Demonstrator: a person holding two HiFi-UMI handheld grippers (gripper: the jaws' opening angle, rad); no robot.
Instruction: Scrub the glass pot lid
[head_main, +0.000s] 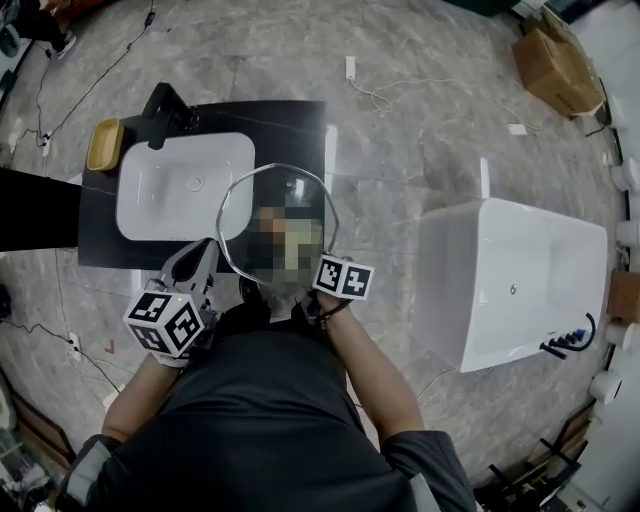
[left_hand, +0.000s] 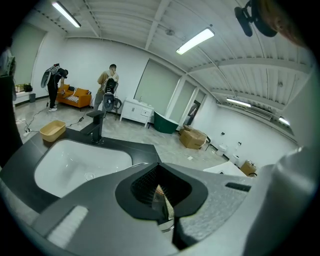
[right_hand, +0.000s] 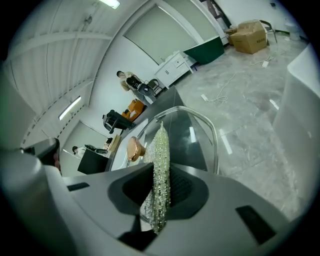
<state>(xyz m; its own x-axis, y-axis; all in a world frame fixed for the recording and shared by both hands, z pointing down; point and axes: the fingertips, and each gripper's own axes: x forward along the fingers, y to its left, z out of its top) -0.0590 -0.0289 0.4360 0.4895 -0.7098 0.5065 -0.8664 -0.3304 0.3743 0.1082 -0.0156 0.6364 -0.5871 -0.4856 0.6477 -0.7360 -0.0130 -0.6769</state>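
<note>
Glass pot lid (head_main: 266, 195) sits clamped in left claw (head_main: 207, 250).

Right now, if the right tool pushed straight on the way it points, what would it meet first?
Probably the glass pot lid, just past the scrub pad it clamps; depth is unclear.

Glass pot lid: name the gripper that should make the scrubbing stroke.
Right. The right gripper is shut on the glittery silver scrub cloth, beside the round glass pot lid; the left gripper grips its rim.
</note>
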